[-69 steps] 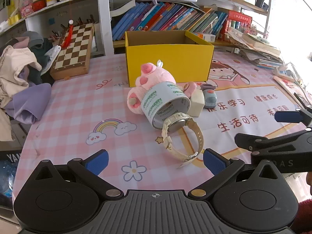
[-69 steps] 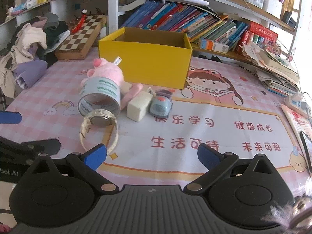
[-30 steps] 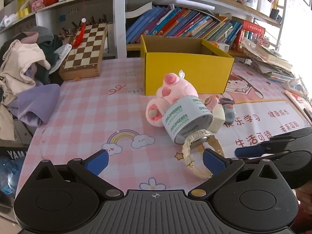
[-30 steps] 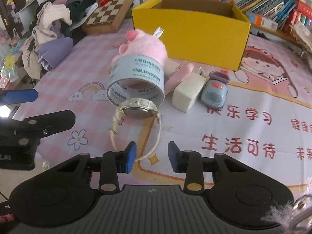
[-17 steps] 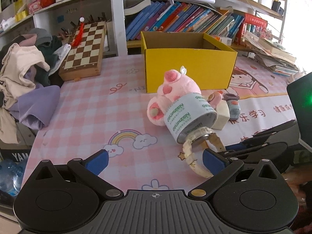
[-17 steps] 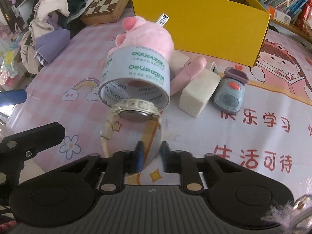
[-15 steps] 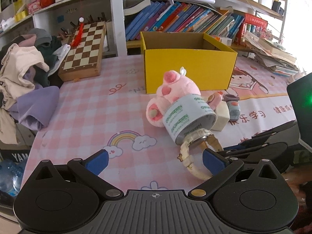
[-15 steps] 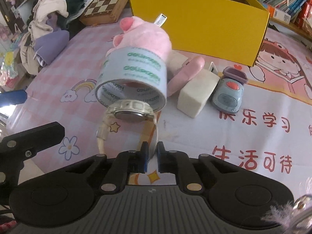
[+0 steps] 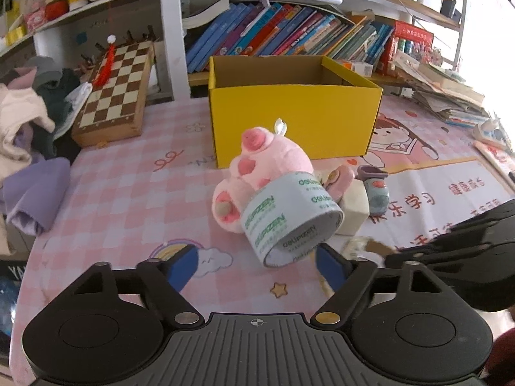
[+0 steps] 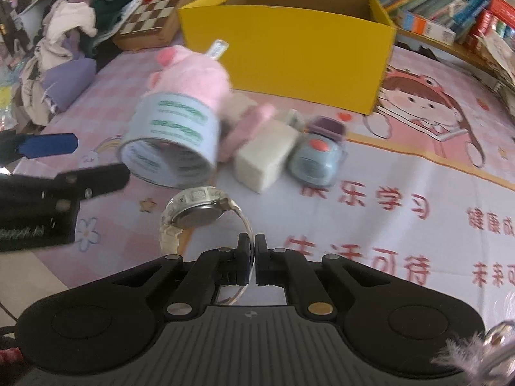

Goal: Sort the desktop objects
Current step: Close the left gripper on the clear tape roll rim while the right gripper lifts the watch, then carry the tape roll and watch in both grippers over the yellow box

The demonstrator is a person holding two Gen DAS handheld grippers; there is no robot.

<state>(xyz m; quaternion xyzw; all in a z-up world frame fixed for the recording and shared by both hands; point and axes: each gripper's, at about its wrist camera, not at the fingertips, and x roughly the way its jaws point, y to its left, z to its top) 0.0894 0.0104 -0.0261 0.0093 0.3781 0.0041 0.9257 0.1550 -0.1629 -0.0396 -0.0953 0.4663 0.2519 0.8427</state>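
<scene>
Clothes [image 9: 29, 148]: heaped at far left of the bench [image 9: 128, 193], off the route, little risk there.
Chessboard [image 9: 112, 93]: leaning behind the heap, well apart from the work.
Left gripper [image 9: 257, 265]: jaws wide, holding nothing, hovering low just before the tape roll; a careless sweep could knock the roll or clash with the other tool alongside.
Tape roll [image 10: 170, 138]: tipped on its side against the pink plush toy [image 10: 193, 74]; round, so likely to roll if nudged, and could drag the toy with it.
Watch [image 10: 196, 214]: lifted off the mat, near the roll, hanging by its pale strap; face end heavy and free, so probably prone to swing.
Right gripper [image 10: 251, 259]: jaws nearly closed, pinching only the thin strap; strap looks slick and narrow, so slipping out during a fast carry seems the main danger.
Block [image 10: 264, 160]: pale, just beside the toy's leg, touching the small grey-blue toy car [image 10: 317, 157]; a dangling watch could clip either.
Yellow box [image 10: 289, 41]: open-topped, behind the cluster, inside only partly seen; a low carry risks catching the strap on the front wall.
</scene>
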